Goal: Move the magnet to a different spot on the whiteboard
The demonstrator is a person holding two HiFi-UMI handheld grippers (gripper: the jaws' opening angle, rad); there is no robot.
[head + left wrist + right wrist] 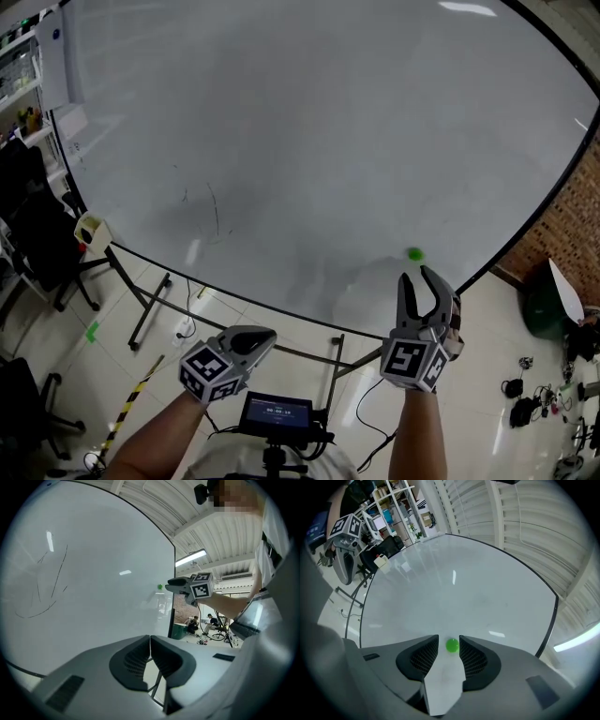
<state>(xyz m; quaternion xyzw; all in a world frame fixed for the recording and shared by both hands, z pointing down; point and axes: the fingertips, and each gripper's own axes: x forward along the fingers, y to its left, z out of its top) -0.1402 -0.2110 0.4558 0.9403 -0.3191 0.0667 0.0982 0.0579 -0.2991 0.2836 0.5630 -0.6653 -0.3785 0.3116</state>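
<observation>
A small green magnet (414,254) sticks to the lower right of the large whiteboard (281,141). My right gripper (417,275) sits just below it, pointing at the board, jaws open. In the right gripper view the magnet (452,645) lies in the gap at the jaw tips of that gripper (449,638), and neither pad presses on it. My left gripper (261,339) hangs lower left, off the board, shut on nothing; its jaws (150,637) meet in the left gripper view. That view also shows the magnet (160,587) and the right gripper (171,582) to the right.
Faint marker lines (214,211) cross the board's left middle. The board's stand legs (150,309) and a black chair (42,244) are at lower left. Cables (520,389) and a green bin (544,305) lie on the floor at right, by a brick wall (577,220).
</observation>
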